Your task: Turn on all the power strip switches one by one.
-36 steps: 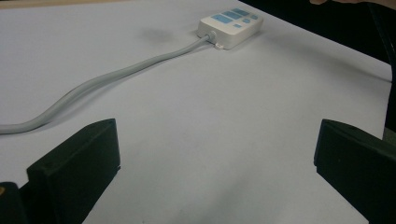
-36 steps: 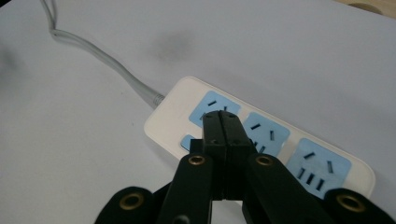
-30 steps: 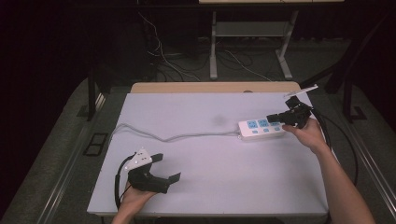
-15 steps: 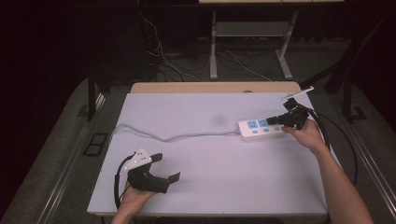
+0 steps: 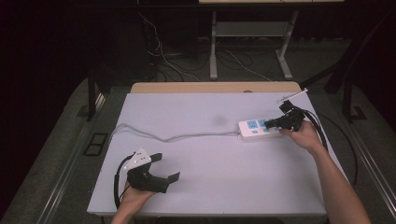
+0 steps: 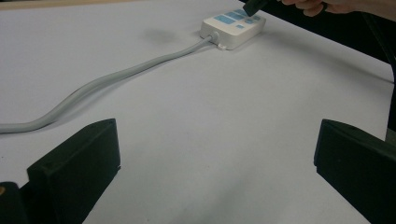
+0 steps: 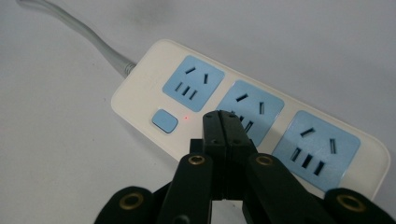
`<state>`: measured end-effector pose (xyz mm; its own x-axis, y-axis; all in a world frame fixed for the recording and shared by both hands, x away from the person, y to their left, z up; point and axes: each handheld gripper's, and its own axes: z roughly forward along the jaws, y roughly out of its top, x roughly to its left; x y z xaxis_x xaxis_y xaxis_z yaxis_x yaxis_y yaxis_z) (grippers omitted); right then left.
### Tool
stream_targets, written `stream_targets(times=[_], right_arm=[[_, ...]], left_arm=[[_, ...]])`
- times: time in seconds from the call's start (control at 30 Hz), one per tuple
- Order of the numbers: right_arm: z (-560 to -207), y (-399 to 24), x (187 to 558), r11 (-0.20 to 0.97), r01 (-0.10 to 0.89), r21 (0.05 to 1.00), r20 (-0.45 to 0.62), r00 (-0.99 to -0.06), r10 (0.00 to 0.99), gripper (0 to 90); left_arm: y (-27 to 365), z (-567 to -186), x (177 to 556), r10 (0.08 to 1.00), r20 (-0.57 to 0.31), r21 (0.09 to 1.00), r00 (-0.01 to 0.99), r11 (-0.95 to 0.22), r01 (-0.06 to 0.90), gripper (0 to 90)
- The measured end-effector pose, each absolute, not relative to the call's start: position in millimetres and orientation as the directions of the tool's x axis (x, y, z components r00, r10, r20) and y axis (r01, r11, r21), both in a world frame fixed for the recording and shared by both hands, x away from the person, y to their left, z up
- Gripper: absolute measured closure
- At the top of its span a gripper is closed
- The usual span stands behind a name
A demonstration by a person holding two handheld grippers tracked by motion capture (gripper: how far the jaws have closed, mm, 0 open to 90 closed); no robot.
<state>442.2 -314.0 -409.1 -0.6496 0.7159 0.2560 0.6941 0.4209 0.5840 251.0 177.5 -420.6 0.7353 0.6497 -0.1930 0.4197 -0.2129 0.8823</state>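
My right gripper (image 7: 223,122), jaws together, has barely moved and hovers over the power strip (image 7: 243,107) beside its blue switch (image 7: 165,121), perhaps touching; left gripper (image 5: 161,168) rests open, well apart.

White power strip (image 7: 243,116) flat, red light lit.

It looked like a lab/recording setup: a bare white tabletop (image 5: 219,158) on dark carpet, black curtains round it, loose cables (image 5: 187,60) on the floor behind, and a metal bench frame (image 5: 252,42) at the back.
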Motion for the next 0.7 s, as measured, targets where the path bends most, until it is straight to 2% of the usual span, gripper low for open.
stream_targets(times=[0.7], right_arm=[[-417.9, -315.2, 436.5, 0.401, 0.699, 0.592, 0.259, -0.636, 0.726, 90.0]], left_arm=[[175.5, -421.0, 251.1, 0.648, -0.192, 0.882, 0.737, -0.215, 0.419, 0.0]])
